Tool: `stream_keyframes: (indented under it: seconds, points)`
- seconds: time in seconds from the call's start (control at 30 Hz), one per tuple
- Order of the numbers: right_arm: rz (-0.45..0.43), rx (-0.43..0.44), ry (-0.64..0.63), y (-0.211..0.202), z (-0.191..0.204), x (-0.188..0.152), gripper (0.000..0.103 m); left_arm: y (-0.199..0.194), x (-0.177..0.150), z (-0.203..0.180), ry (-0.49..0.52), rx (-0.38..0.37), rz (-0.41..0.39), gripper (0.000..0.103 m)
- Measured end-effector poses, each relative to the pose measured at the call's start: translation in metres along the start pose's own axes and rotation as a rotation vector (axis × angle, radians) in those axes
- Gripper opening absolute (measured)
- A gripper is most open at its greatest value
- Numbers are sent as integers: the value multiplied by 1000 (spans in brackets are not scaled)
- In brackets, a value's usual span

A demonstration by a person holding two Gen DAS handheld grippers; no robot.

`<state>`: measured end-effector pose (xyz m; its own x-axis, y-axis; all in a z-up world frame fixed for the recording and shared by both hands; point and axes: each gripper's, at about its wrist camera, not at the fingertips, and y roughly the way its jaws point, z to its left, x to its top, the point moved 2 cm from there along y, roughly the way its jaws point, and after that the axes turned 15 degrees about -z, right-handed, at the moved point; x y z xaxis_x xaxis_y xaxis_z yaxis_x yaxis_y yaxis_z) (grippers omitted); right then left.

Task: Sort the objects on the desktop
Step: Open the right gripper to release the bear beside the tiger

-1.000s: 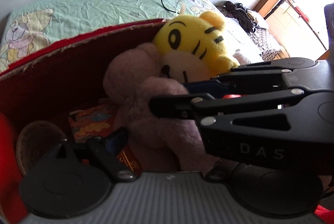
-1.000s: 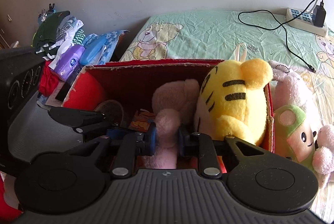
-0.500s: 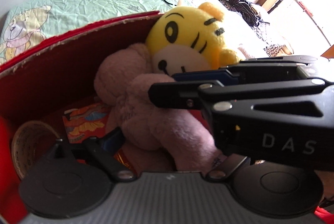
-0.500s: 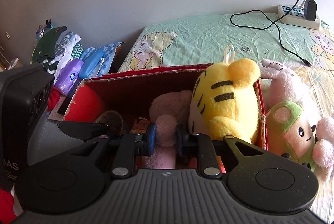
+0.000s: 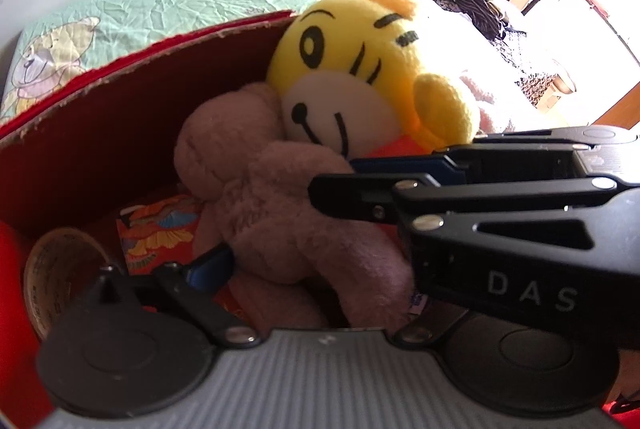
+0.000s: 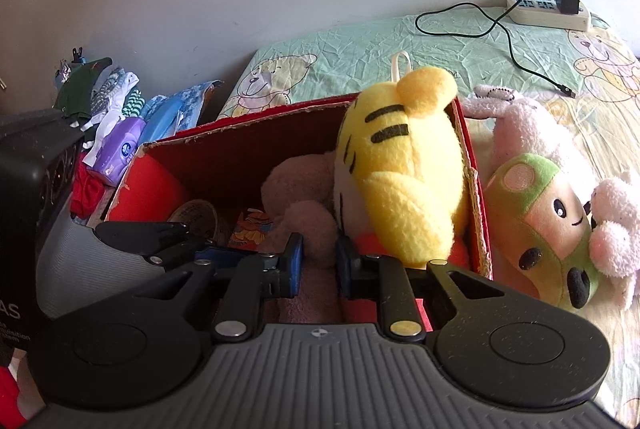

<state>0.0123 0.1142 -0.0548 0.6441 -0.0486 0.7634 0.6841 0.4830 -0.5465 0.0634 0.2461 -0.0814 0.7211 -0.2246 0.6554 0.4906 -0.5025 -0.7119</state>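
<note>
toys fill one red cardboard box [image 6: 240, 145] on the bear-print bedsheet [image 6: 360, 45]: counted left to right inside it are one red cushion-like thing [image 6: 148, 189], one round lidded tub [image 6: 196, 215], one orange patterned packet [image 6: 250, 225], one pink plush [image 6: 304, 221] and one yellow tiger plush [image 6: 400, 165], the tiger leaning on the box's right wall. outside that wall lie two more plush toys, one pale pink rabbit [image 6: 528, 129] and one green-capped doll [image 6: 540, 213]. one power strip [image 6: 548, 9] with one black charger sits at the far edge of the bed. the right gripper [image 6: 319, 261] pinches a limb of the pink plush between its blue pads, over the box's near side. the left gripper [image 5: 320, 261] reaches around the same plush; only its left finger [image 5: 208, 269] shows clearly, the right gripper's black body covering the rest, so whether it is spread or pressing cannot be told. only the left wrist view shows the tiger's face; only the right wrist view shows the clothes pile [image 6: 104, 109] and one purple wipes pack [image 6: 120, 149] left of the box.
</note>
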Motion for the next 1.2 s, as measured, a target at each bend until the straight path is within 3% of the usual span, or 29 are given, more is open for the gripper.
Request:
stream_keyframes:
  seconds: [1.2]
  points:
    - [-99,34,61,-6,-12,-11,17,1,-5,-4,33,44,-12,97]
